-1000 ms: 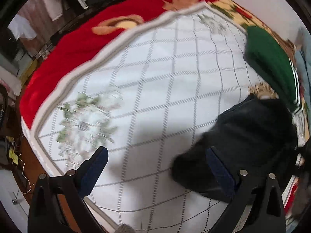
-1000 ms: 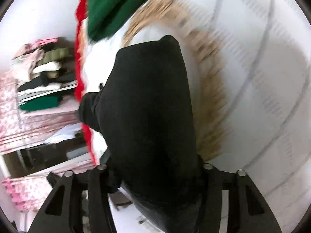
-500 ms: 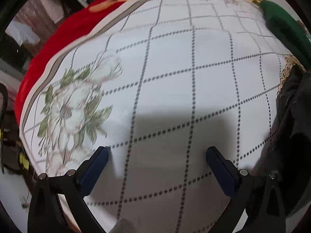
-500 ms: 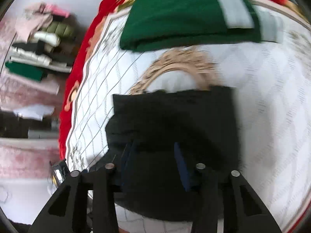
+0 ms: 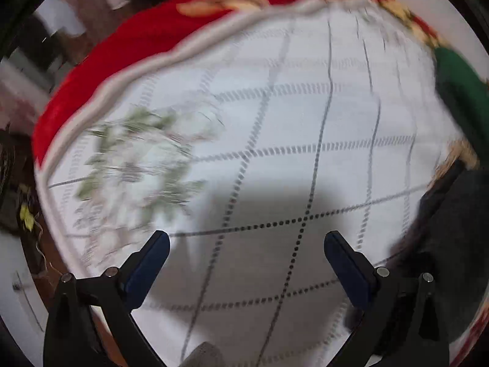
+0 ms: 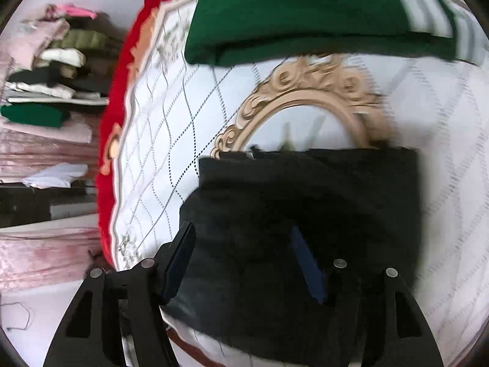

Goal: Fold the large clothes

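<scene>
Left claw [image 5: 244, 244] is held spread over bare quilt [image 5: 305, 116], nothing pinched. Right claw [image 6: 244, 253] is spread above folded black garment [image 6: 321, 189], laid on bed just below green garment [image 6: 290, 12].

My left tool [image 5: 246, 244] and my right tool [image 6: 244, 244] look the same: black angular frames with triangular cut-outs, round silver screws on top, and dark blue pads [image 5: 146, 264] inside the fingers.
</scene>
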Demonstrator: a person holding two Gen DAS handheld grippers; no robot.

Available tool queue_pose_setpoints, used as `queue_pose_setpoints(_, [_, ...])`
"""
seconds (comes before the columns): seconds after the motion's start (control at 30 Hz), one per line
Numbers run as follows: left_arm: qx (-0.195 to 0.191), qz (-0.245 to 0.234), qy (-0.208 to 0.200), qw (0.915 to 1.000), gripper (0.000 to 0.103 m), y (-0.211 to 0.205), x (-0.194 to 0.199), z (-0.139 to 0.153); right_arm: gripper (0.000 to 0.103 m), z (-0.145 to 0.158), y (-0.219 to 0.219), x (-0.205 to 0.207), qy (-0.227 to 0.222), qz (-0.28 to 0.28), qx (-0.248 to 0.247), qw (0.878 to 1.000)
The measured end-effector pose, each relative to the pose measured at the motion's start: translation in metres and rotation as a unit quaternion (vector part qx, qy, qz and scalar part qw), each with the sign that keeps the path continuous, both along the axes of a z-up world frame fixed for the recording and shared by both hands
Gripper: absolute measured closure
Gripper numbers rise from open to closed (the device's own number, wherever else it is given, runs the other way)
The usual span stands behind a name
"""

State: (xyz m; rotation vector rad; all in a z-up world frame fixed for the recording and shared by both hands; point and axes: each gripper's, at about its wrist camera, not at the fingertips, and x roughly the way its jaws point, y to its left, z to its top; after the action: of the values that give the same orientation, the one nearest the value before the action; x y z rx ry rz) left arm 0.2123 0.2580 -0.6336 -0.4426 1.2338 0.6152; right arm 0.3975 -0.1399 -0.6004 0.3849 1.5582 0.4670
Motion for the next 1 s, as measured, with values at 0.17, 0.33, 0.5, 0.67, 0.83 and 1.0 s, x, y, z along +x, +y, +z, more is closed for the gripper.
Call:
queue_pose_setpoints(0.17, [0.001, -0.024, -0.027, 0.9993, 0.000, -0.038, 0.000, 0.044, 0.019, -0.013, -0.091, -0.031, 0.011, -0.045, 0.003, 0.999])
queue_pose_setpoints(0.33, [-0.006, -0.089, -0.010, 0.9960, 0.000, -0.108, 0.027, 0.021, 0.019, -0.085, -0.136, -0.049, 0.070, -0.102, 0.090, 0.988])
queue_pose_setpoints(0.5, [0.005, -0.126, 0.055, 0.9905, 0.000, -0.133, 0.055, -0.029, 0.019, -0.121, -0.119, -0.033, 0.060, -0.083, 0.218, 0.971])
queue_pose_setpoints(0.67, [-0.041, -0.097, 0.037, 0.9937, 0.000, -0.114, 0.055, -0.038, 0.015, -0.120, -0.062, -0.015, 0.093, 0.006, 0.234, 0.968])
queue_pose_setpoints(0.83, [-0.064, -0.077, 0.034, 0.9944, 0.000, -0.095, 0.053, -0.048, 0.016, -0.104, -0.057, -0.014, 0.127, 0.010, 0.406, 0.905])
queue_pose_setpoints(1.0, [-0.088, -0.080, 0.017, 0.9928, 0.000, -0.090, 0.053, -0.050, 0.015, -0.143, -0.035, -0.013, 0.147, 0.005, 0.288, 0.946])
